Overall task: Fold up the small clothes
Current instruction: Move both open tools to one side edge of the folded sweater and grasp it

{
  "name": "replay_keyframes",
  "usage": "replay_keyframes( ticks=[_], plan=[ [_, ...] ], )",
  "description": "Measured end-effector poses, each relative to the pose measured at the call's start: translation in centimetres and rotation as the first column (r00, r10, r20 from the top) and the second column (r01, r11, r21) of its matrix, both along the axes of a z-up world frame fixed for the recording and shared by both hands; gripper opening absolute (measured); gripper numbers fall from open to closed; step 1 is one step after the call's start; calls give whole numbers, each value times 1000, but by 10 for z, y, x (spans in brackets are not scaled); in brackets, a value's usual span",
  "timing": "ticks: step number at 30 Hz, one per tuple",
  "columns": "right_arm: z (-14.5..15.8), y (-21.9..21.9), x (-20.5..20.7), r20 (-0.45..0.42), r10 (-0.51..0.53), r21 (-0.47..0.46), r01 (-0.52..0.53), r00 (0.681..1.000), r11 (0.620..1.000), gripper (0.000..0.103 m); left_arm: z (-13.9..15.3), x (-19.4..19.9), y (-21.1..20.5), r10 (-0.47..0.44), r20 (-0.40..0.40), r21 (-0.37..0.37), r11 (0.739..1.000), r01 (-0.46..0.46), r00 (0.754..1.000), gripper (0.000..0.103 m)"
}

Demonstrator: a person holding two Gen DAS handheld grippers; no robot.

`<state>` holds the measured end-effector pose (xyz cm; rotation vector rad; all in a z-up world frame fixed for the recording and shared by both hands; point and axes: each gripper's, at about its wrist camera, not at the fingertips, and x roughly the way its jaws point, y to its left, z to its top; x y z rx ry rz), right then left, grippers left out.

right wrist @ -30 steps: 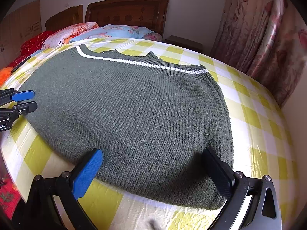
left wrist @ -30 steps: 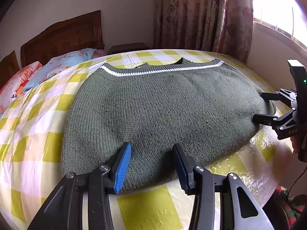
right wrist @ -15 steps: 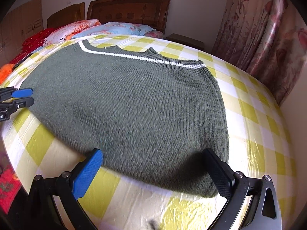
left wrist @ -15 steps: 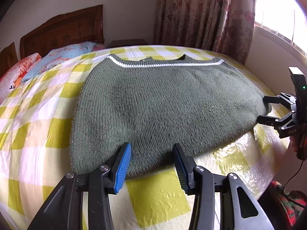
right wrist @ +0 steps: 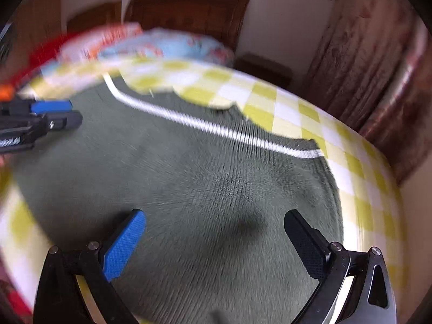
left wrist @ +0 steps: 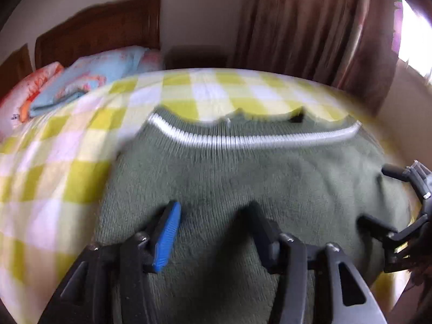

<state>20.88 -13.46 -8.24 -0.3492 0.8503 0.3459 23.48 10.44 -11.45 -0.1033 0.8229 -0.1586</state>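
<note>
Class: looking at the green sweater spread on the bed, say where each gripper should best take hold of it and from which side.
Probably grip the sweater at its near edge, one gripper toward each corner, coming in low from the near side. It lies flat, so only the edges offer a pinchable lip; left gripper and right gripper are both open.

Sweater: dark green knitted wool-like cloth, coarse ribbed weave, matt, with a white knitted stripe.
Bedsheet: yellow and white checked cloth, smooth, with a slight sheen.
Pillows: soft printed cloth.
Headboard: dark brown wood, dull polish.
Curtain: patterned fabric, faintly glossy.
Left gripper: black matt plastic fingers, one blue textured pad, small metal screws.
Right gripper: the same black plastic, one blue cross-hatched pad.
</note>
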Motion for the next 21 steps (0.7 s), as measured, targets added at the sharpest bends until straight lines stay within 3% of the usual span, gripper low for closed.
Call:
replay_keyframes(
  ticks=[3,6,9,12,14,15,21],
  plan=[
    [-2,-44,-2,-50,-52,120,58,997,991,103,-2,-10,15,-3,3,-47,999,3,1000,53],
    [4,-95,-18,-59,-181,117,187,982,975,103,-1,-13,14,-14,-4,-19,1000,14,1000,53],
    [11,-158,-44,-128,-341,228,362,931,904,103,-2,-15,10,17,16,-15,1000,-16,1000,53],
    [8,-202,-79,-247,-321,454,402,914,795,103,-3,-21,7,28,38,11,1000,-29,999,53],
    [-2,-211,-95,-316,-273,531,408,909,743,103,-3,-22,7,27,30,7,1000,-27,999,53],
    [-5,-210,-99,-328,-264,542,409,907,734,103,-3,-20,9,26,26,3,1000,-26,999,53],
    [-11,-176,-106,-294,-241,554,370,925,746,103,-3,-19,9,22,36,6,1000,-22,999,53]
  ],
)
